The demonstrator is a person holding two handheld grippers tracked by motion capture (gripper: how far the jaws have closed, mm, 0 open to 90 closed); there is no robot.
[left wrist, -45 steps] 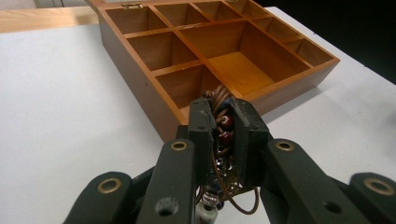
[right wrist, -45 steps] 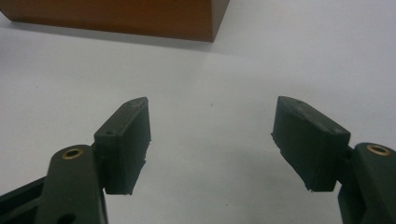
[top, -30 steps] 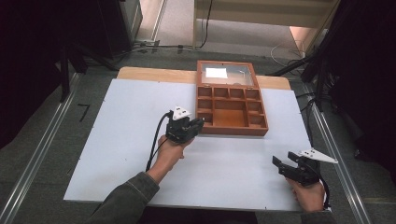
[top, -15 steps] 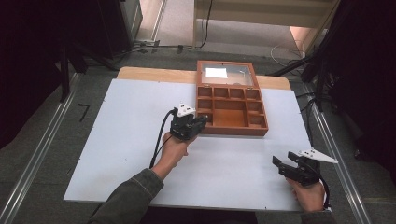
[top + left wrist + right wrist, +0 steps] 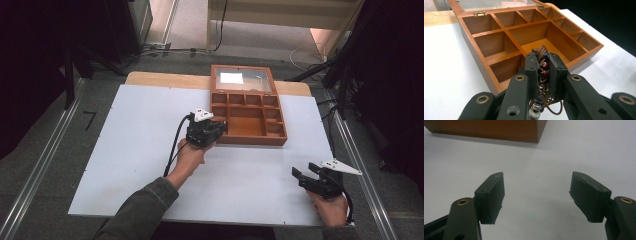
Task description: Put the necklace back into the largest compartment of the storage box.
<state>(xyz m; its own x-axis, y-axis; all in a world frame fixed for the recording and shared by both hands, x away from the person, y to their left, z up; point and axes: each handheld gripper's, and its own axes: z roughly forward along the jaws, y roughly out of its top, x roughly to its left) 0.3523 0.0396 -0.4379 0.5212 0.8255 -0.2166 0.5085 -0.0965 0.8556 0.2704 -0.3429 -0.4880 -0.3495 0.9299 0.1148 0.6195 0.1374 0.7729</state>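
Wooden compartment box (image 5: 248, 112) on seemingly white table (image 5: 135, 150)

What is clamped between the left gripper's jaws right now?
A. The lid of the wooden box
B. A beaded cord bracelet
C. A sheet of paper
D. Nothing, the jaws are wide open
B: in the left gripper view the left gripper is shut on a beaded cord bracelet, in front of the wooden box.

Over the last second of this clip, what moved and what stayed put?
The left gripper, shut on a beaded brown cord bracelet, moved forward and right to the near-left edge of the open wooden compartment box. The right gripper stayed open near the white table's front right corner; the box did not move.
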